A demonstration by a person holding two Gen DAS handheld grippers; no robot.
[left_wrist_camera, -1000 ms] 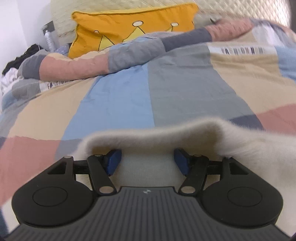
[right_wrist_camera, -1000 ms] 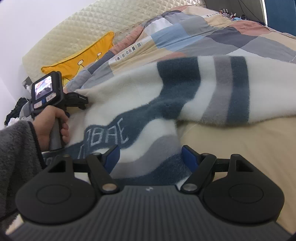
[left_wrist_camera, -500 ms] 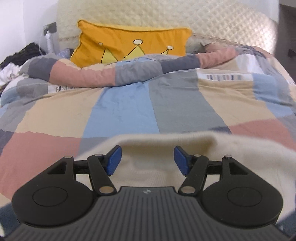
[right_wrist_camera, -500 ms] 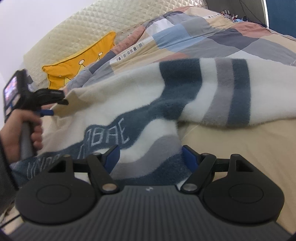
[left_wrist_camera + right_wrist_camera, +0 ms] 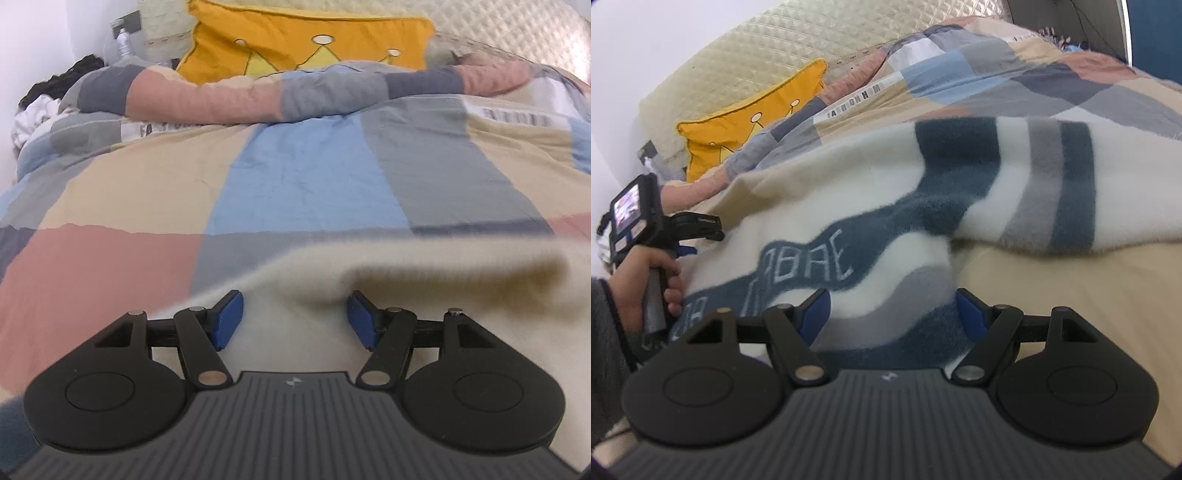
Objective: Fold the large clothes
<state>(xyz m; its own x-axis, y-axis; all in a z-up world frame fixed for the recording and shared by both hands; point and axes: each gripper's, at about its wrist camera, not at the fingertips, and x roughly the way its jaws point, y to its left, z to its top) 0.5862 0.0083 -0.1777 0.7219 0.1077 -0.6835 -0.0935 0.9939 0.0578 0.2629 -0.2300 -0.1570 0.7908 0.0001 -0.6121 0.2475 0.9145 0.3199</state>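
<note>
1. The right gripper (image 5: pixel 890 314) has its jaws apart, astride the near hem of the fleece garment (image 5: pixel 879 206).
2. The left gripper (image 5: pixel 293 317) is likewise apart over the garment's cream edge, probably to square it up.
3. Beyond, the garment lies across the patchwork quilt (image 5: pixel 303 173), towards its pillow (image 5: pixel 295 44) end.

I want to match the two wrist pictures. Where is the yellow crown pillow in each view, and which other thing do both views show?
Left wrist view: the yellow crown pillow is at the top centre, against the quilted headboard, behind the patchwork duvet.
Right wrist view: the same pillow is at the upper left, partly hidden by the duvet.
Shared landmark: the duvet's white strip with dark letters, just in front of the pillow.
</note>
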